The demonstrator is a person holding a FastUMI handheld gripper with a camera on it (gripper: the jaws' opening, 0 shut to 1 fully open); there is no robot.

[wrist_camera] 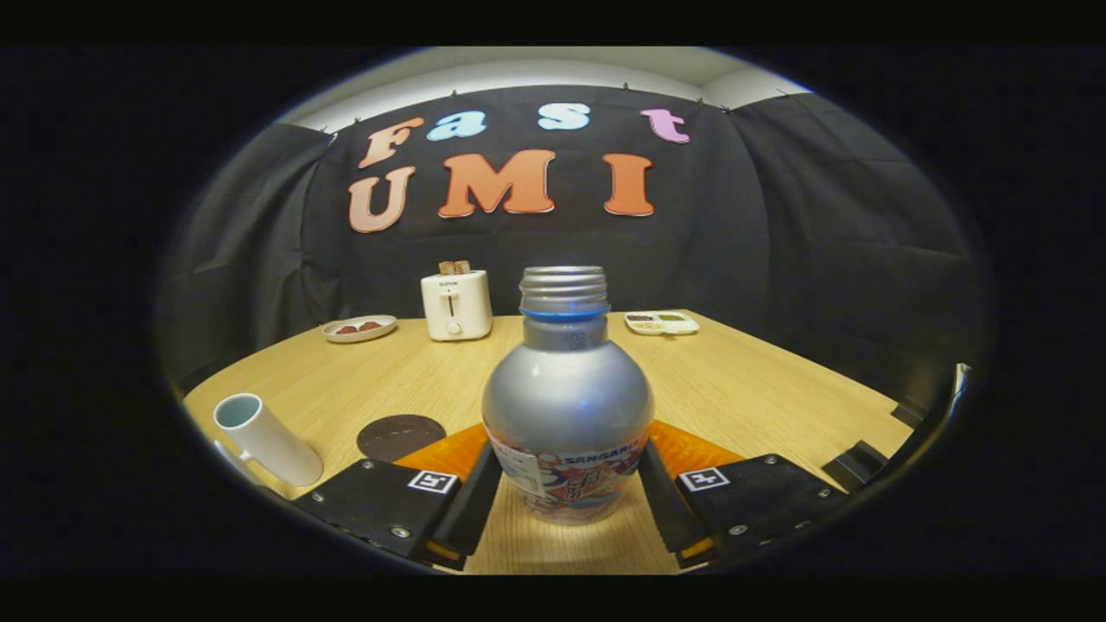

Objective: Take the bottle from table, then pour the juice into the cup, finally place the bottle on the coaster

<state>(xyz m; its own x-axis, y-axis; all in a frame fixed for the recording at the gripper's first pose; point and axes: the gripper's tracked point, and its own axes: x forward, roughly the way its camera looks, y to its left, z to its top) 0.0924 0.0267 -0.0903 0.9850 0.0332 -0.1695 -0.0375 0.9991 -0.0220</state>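
Step one, grab. Bottle (567, 406) upright on table (760, 389), between fingers of gripper (568, 497), apparently clamped on it. Next: lift, swing left to cup (266, 438).

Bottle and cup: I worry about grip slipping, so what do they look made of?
The bottle standing between the jaws looks like smooth metal: silvery sheen, threaded neck, printed wrap below. The cup looks like glossy ceramic or plastic; I cannot tell which.

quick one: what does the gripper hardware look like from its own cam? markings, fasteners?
The gripper has two flat black finger carriages with silver screws along their edges. Each carries a small square black-and-white fiducial tag on top. Angled fingers run forward from them.
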